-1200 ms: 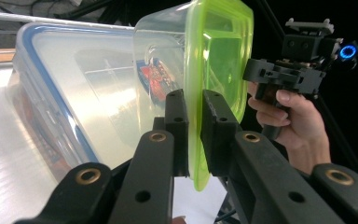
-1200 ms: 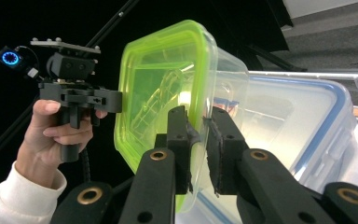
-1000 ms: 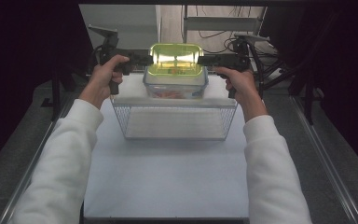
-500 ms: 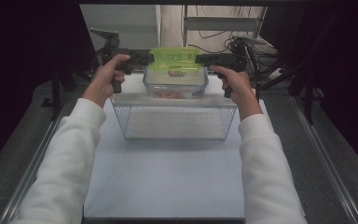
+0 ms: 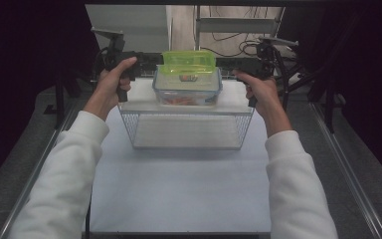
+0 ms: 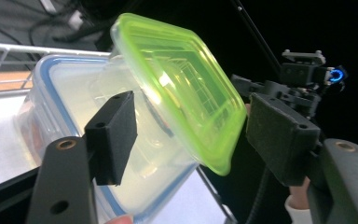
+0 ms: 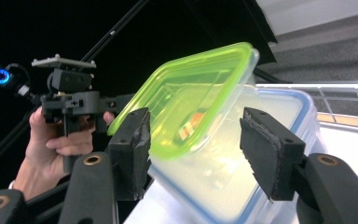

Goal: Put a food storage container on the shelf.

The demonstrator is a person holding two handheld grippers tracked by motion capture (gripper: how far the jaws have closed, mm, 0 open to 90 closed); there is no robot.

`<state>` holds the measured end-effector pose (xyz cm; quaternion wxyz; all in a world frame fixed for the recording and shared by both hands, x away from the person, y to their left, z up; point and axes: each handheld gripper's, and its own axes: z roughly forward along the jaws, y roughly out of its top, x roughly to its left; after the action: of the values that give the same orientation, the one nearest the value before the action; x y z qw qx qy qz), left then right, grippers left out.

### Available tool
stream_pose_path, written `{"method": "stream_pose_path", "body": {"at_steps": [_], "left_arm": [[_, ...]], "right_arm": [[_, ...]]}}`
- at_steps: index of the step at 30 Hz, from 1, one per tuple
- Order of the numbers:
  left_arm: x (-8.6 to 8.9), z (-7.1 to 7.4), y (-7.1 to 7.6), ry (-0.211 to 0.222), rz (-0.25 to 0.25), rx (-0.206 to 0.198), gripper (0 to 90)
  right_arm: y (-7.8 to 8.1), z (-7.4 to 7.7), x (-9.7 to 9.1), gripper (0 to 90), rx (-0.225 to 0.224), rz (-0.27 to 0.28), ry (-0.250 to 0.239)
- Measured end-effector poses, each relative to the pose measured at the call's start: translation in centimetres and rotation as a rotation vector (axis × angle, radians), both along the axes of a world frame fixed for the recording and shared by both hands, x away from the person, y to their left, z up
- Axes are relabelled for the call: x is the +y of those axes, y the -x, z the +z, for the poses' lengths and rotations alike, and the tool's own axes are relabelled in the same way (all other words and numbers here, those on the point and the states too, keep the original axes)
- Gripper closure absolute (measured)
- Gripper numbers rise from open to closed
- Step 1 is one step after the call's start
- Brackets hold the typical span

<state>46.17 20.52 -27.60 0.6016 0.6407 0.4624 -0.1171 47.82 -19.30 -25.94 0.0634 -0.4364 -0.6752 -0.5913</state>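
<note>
The left gripper (image 5: 146, 60) has just been opening; its jaws stand spread, straddling the near end of the green-lidded box (image 5: 188, 63) without pressing on it. That box lies tilted on the lid of the larger blue-rimmed box (image 5: 186, 89), which stands at the far edge of the wire rack (image 5: 186, 127). The right gripper (image 5: 231, 67) has likewise just been opening, its jaws apart around the opposite end. The small box is probably light, stiff and slick plastic, best pinched by the lid's short ends, one gripper each.
</note>
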Motion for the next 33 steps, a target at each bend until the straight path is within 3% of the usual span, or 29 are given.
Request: {"method": "stream_pose_path", "body": {"at_steps": [6,14,20,25,30,33], "left_arm": [[0.4,-0.1,4.2,-0.076,-0.001,-0.090,27.2],[0.5,-2.6,11.1,-0.212,-0.037,-0.179,24.2],[0.5,-6.5,15.5,-0.252,-0.074,-0.197,23.5],[0.6,-10.8,18.1,-0.330,-0.046,-0.193,23.5],[0.6,-14.9,20.1,-0.409,-0.038,-0.166,23.6],[0.3,-17.1,21.0,-0.431,-0.050,-0.134,23.6]], "right_arm": [[3.5,0.1,-1.0,38.2,-0.056,0.032,0.067],[9.2,-2.2,-2.6,32.1,-0.147,0.097,0.192],[13.1,-6.0,-3.7,31.5,-0.160,0.137,0.251],[15.6,-9.5,-3.9,31.2,-0.161,0.149,0.305],[18.1,-13.8,-4.1,30.6,-0.138,0.178,0.354],[19.1,-16.5,-4.5,30.3,-0.113,0.188,0.381]]}}
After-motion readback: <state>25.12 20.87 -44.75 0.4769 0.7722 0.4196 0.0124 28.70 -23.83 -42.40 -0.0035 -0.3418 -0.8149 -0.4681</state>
